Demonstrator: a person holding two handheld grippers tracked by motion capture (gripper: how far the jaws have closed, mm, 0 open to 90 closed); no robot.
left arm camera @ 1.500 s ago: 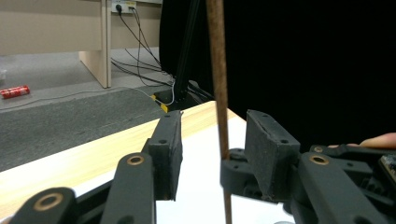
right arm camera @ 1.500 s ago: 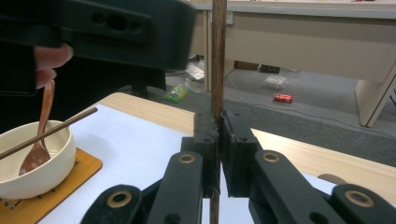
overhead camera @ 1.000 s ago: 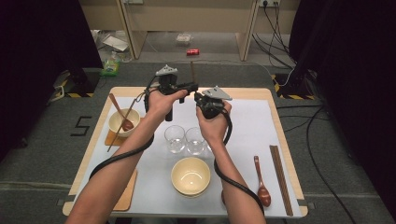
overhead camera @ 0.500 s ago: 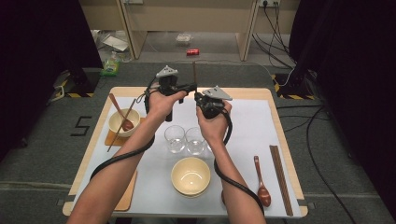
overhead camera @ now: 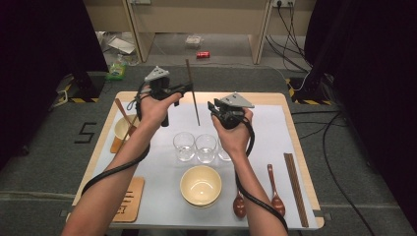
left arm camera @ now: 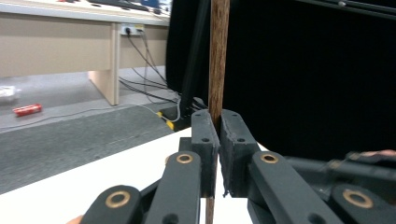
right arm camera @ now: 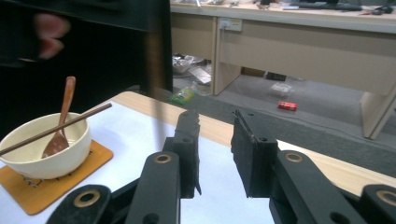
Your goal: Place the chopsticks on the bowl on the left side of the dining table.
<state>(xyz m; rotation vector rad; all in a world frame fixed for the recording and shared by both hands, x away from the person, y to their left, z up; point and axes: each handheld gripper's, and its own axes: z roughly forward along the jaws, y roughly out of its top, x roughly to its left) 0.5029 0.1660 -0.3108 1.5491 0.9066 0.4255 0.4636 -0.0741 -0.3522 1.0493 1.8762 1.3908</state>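
Chopstick (overhead camera: 192, 91) upright above white table (overhead camera: 275, 132), grey floor (overhead camera: 236, 76).

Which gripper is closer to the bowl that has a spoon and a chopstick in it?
The left one. The left gripper, shut on a chopstick, is up just beyond the bowl at the table's left edge. The right gripper, open, is near the table's middle, farther away.

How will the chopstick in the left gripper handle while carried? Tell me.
The chopstick looks like stiff, straight wood, so it probably won't bend. It seems light for its length. The left gripper pinches it at one spot with most of its length above, so it may pivot or slip if jolted.
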